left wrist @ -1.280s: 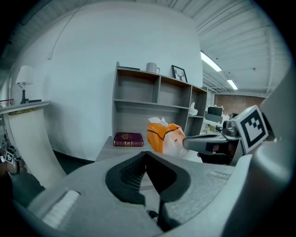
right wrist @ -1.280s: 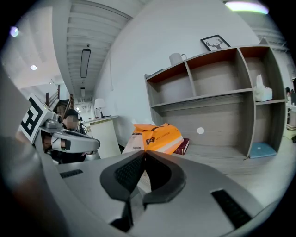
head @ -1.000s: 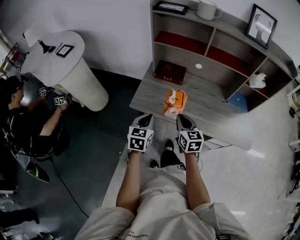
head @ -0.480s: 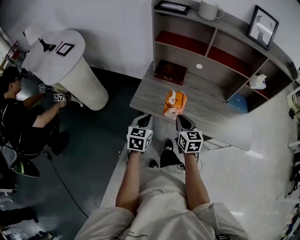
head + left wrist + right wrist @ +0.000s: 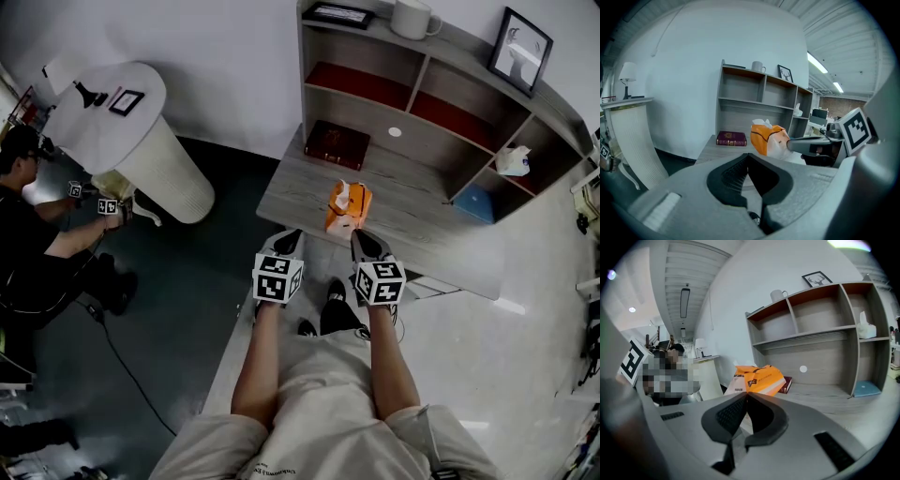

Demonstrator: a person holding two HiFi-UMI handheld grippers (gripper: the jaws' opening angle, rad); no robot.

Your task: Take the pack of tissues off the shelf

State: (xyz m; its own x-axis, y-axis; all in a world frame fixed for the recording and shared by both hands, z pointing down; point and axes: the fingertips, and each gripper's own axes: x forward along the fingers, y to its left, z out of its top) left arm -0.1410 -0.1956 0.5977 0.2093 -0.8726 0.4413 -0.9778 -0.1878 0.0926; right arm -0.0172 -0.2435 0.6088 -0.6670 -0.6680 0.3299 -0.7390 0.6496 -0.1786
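- Two tongs, the left tongs [image 5: 291,237] and the right tongs [image 5: 364,234]: both have their jaws pressed together with nothing between them.
- One orange pack of tissues [image 5: 349,204] stands on the tabletop [image 5: 412,220], just beyond the right tongs' tips and off the shelf [image 5: 424,82].
- One dark red book [image 5: 337,143] lies behind it.
- Shelf top: one mug [image 5: 413,17], two picture frames [image 5: 520,52].
- One white tissue box [image 5: 514,161] sits in a right-hand compartment.
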